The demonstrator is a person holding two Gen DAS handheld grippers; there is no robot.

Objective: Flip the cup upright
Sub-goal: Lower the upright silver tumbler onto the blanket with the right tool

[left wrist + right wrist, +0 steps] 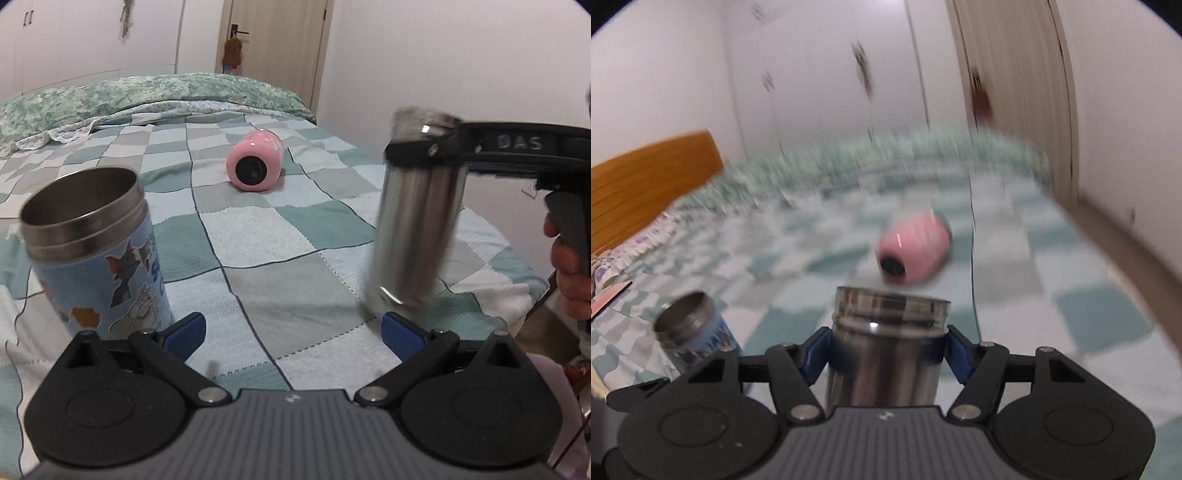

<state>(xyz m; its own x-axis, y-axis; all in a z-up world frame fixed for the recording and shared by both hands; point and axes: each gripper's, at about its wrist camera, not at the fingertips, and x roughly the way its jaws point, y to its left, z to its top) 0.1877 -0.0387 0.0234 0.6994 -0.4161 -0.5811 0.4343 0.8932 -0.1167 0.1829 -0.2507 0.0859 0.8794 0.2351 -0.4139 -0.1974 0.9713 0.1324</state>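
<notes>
Right hand-held gripper (886, 354) clamped around smooth steel cup (886, 354); left hand-held gripper (293, 338) wide, empty. Beyond cup: pink bottle (255, 160), cartoon mug (96, 254), quilted bed (266, 254).

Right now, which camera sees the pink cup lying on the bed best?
The left wrist view: the pink cup lying on its side is sharp there, dark end facing the camera. The right wrist view shows it too, but smeared by motion blur.
</notes>
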